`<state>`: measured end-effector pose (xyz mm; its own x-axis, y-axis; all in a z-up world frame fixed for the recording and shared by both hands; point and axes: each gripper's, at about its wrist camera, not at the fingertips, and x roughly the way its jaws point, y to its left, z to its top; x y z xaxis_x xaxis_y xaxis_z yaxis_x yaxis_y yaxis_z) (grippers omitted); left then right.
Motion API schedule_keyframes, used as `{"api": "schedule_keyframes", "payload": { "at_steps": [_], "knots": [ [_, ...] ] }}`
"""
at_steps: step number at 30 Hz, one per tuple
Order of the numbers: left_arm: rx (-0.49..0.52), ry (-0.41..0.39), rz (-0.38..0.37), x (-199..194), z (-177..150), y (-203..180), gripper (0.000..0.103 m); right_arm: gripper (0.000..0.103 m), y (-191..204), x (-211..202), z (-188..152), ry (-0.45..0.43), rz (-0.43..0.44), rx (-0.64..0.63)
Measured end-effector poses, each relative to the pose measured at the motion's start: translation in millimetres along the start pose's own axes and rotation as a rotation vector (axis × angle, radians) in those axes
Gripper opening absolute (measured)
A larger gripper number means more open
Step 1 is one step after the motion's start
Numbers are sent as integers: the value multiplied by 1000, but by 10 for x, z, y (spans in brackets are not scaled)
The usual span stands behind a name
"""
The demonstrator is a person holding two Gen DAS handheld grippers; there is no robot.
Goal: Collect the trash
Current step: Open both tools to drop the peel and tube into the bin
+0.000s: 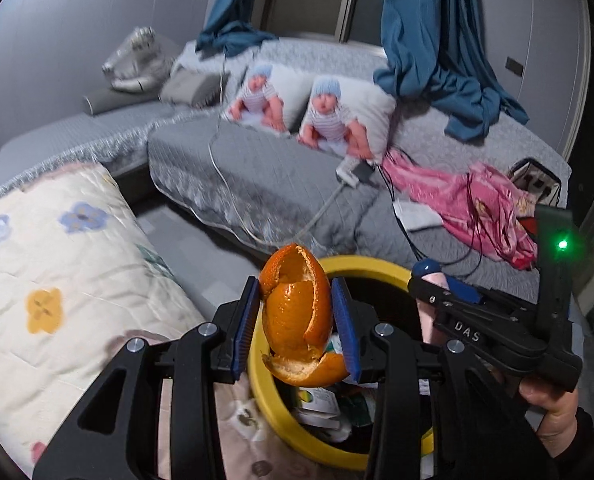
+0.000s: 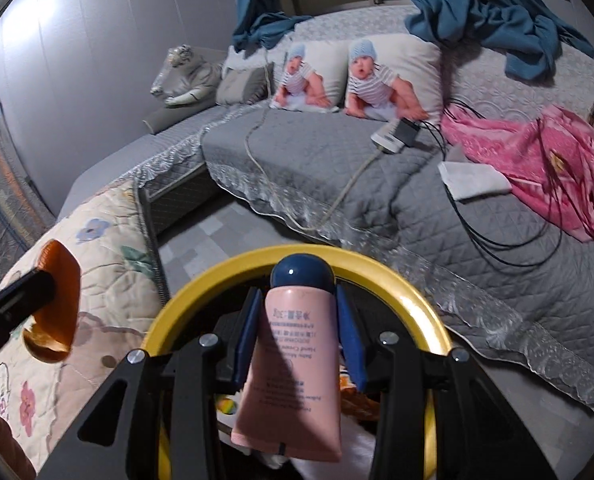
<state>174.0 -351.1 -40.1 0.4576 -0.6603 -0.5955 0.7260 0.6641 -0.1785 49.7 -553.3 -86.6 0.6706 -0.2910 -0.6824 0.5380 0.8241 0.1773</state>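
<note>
My left gripper (image 1: 295, 294) is shut on an orange peel (image 1: 297, 320) and holds it over the near left rim of a yellow bin (image 1: 373, 268) that has wrappers and paper inside. My right gripper (image 2: 299, 300) is shut on a pink cream tube with a dark blue cap (image 2: 293, 364) and holds it above the same yellow bin (image 2: 409, 288). In the left wrist view the right gripper (image 1: 433, 284) comes in from the right over the bin's far rim. In the right wrist view the orange peel (image 2: 57, 300) shows at the left edge.
A flowered quilt (image 1: 57, 280) lies left of the bin. A grey quilted bed (image 2: 337, 160) lies behind it, with two baby-print pillows (image 2: 377, 76), a power strip (image 2: 393, 136) and cables, a white cloth (image 2: 473, 180), pink fabric (image 2: 545, 156) and blue curtains (image 2: 477, 4).
</note>
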Motion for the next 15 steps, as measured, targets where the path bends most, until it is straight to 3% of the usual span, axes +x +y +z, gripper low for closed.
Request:
{"api": "schedule_keyframes", "payload": {
  "at_steps": [4, 6, 8, 9, 11, 15],
  "knots": [
    [-35, 13, -18, 83, -5, 39, 39, 36, -45, -17, 0, -12, -27, -4],
    [-44, -8, -16, 39, -5, 66, 48, 36, -56, -38, 27, -26, -38, -8],
    [-74, -50, 4, -83, 5, 129, 74, 37, -65, -85, 65, -43, -51, -6],
    [-83, -68, 9, -136, 11, 151, 77, 39, -68, -119, 84, -55, -58, -2],
    [-109, -104, 33, -281, 22, 244, 92, 53, -74, -196, 126, -81, -69, 6],
    [-176, -168, 90, -590, 19, 477, 95, 77, 32, -338, 187, -148, -134, -25]
  ]
}}
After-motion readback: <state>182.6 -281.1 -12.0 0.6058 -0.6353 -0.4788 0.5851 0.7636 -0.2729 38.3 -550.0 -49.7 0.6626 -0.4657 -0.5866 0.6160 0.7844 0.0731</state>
